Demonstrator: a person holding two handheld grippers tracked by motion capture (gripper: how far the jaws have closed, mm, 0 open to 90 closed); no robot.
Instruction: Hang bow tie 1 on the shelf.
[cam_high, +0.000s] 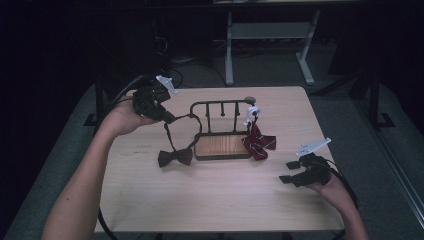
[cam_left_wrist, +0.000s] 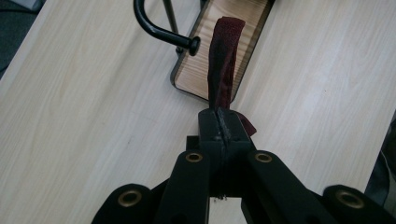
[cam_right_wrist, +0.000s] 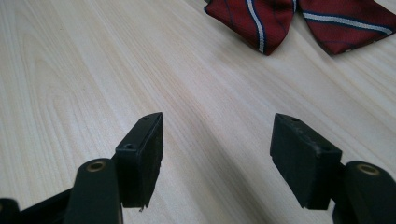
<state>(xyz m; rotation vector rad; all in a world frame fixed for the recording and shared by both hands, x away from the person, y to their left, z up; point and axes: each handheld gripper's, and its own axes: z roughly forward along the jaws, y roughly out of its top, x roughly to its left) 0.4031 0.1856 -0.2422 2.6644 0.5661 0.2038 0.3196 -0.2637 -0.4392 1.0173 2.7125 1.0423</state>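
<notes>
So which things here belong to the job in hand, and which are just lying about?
In the job:
- left gripper, shut on the strap of the dark bow tie
- black rack with wooden base, which the strap reaches toward

Lying about:
- striped red bow tie, beside the rack
- right gripper, open, holding nothing

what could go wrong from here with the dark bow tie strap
The left gripper pinches the dark bow tie's strap only at its jaw tips, so a pull might slip it free. The strap runs close by the black rack, whose knobbed bar end could snag it. The dark bow tie lies on the table and may drag when lifted.
</notes>
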